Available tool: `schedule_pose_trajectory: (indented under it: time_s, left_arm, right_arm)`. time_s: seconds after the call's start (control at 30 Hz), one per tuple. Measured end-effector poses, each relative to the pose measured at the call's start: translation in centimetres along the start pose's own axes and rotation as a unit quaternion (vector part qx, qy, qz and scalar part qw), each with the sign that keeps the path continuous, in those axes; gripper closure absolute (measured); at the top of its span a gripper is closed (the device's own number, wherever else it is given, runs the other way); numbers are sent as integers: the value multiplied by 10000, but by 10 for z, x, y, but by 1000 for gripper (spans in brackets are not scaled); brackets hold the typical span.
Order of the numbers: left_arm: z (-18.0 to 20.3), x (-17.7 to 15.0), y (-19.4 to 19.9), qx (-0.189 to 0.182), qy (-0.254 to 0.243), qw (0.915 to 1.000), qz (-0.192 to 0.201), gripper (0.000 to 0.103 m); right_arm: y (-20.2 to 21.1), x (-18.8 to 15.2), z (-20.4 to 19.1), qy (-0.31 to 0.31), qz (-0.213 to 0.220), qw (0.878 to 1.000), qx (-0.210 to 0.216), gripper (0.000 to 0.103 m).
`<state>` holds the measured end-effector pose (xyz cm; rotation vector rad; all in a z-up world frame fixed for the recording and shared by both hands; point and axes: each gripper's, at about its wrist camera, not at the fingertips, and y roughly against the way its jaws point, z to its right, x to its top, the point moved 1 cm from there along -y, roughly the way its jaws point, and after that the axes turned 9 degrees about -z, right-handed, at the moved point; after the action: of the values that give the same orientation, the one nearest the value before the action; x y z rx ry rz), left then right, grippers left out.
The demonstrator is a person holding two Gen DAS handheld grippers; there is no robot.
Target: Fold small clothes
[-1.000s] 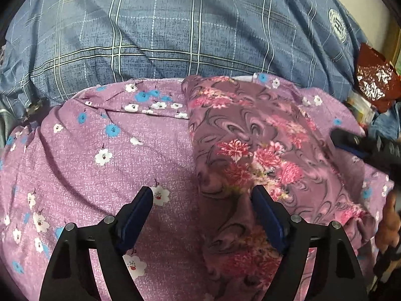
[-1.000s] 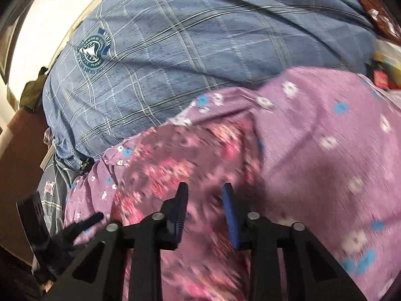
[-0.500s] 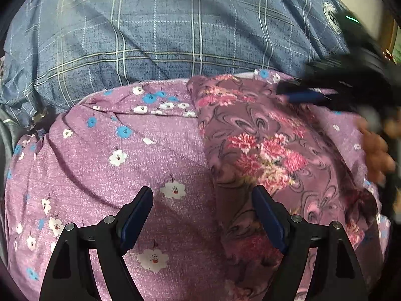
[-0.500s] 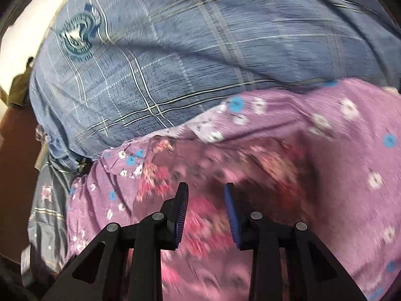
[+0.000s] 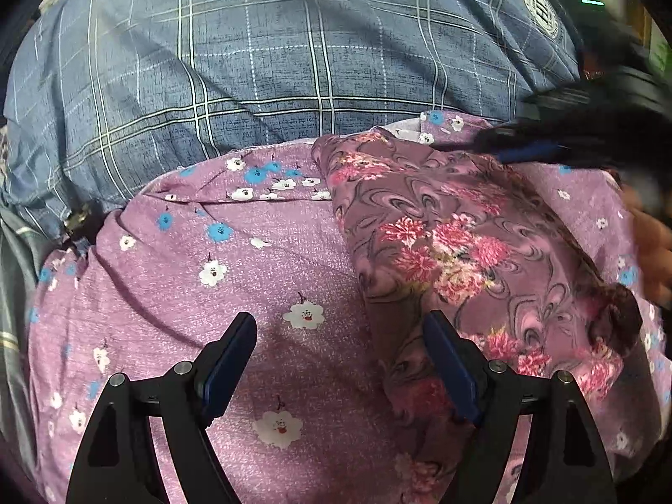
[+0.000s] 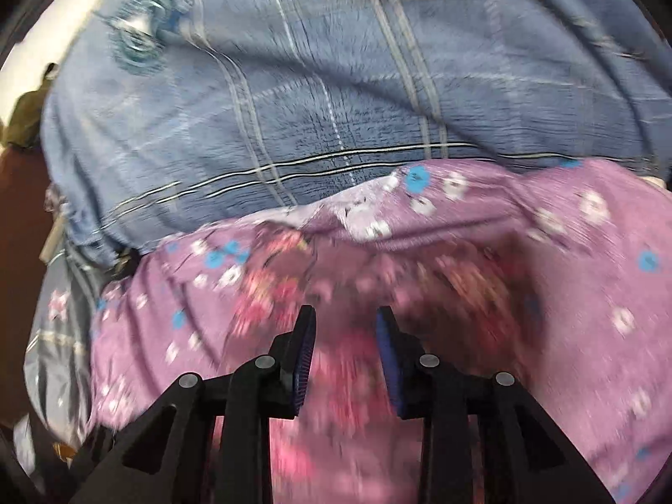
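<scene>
A dark mauve garment with pink flowers [image 5: 453, 252] lies crumpled on a lighter purple cloth with white and blue flowers [image 5: 210, 277]. My left gripper [image 5: 340, 336] is wide open and empty, low over both, its right finger at the garment's near edge. My right gripper [image 5: 521, 149] shows blurred at the garment's far right corner. In the right wrist view the right gripper [image 6: 344, 327] hovers over the pink-flowered garment [image 6: 294, 294] with its jaws partly open and nothing between them. The purple cloth [image 6: 567, 243] spreads to the right.
A blue plaid bedcover [image 5: 294, 54] fills the space behind the clothes; it also shows in the right wrist view [image 6: 315, 96]. A grey cloth [image 6: 54, 336] hangs at the left. A brown surface [image 6: 21, 218] lies at the far left.
My right gripper has swung from the garment's right side up to its far right corner. My left gripper has stayed open and drawn back a little.
</scene>
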<state>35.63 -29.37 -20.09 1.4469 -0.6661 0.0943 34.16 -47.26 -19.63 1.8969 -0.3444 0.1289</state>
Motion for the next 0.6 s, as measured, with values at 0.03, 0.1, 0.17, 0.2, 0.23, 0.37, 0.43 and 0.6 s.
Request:
schedule_pose_trajectory:
  time_s: [0.03,0.1,0.17,0.2,0.23,0.37,0.43,0.6]
  left_arm:
    - [2,-2,0,36,-27,10000,-12,21]
    - [4,-5,0,73,-72,9999,-54,21]
    - [6,-6,-2,45,-86,9999,-107,21]
    - [7,-6,-3,19,-90,9999,-130,21]
    - [8,-6,-4,-3,-96,9998,-154,21]
    - [6,-3,-12,-23,9,9997,-261,19]
    - [4,1,-10,-75,87,9997,-198,20]
    - [-5,8,-1,-323,356,9987,168,21]
  right_arm:
    - [8,-9,3,-5,13,10000,21,71]
    - [18,-33,11,-39,-37,10000,79,71]
    - [25,-56,23,-173,-187,9995,173,71]
    - [22,-67,27,-237,-264,9991,239,71]
    - [12,-78,34,-326,-401,9984,248,72]
    - [4,-90,43,-270,-329,9979,497,72]
    - [14,-86,49,-366,-173,9962,771,70]
    - [34,-79,75,-695,347,9941,762,43]
